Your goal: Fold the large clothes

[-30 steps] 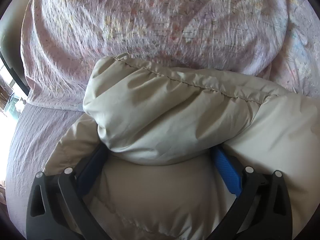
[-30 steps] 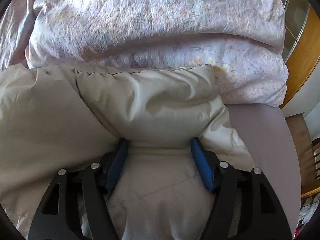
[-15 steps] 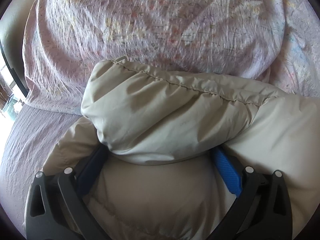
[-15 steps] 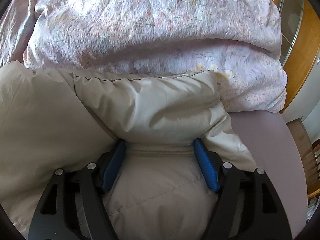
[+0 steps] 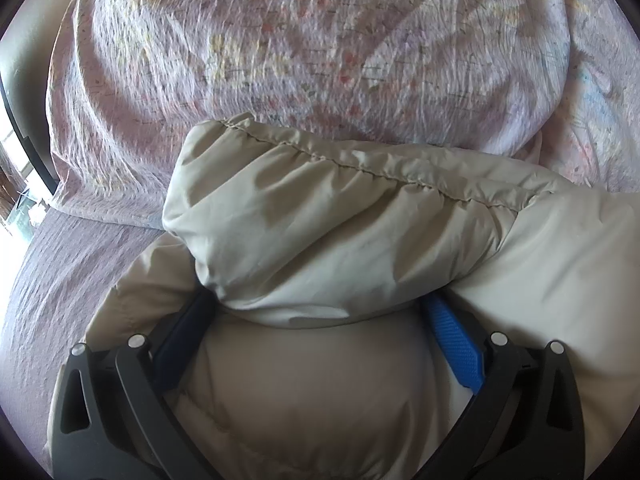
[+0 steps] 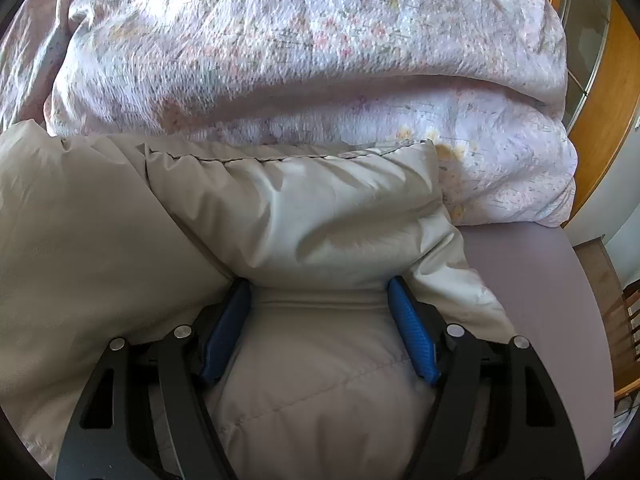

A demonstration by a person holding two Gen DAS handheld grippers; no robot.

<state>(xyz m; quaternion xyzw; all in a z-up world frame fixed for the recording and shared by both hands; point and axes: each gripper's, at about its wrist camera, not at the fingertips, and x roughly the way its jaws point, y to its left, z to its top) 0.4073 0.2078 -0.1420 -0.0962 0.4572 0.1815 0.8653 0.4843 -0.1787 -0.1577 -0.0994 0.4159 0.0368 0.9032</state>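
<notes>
Gripping a beige puffy jacket (image 5: 320, 232) on the mauve bed sheet (image 6: 532, 280), we have our left gripper (image 5: 320, 304) and right gripper (image 6: 318, 284) each clamped around a thick fold, just below the floral duvet (image 5: 300, 48).

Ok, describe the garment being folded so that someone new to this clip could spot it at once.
Start from the big floral duvet heaped across the bed. Directly in front of it lies the beige puffer jacket, its stitched hem running along the duvet. It is the only plain, smooth, padded fabric there, and both grippers have a thick fold of it between their blue pads.
</notes>
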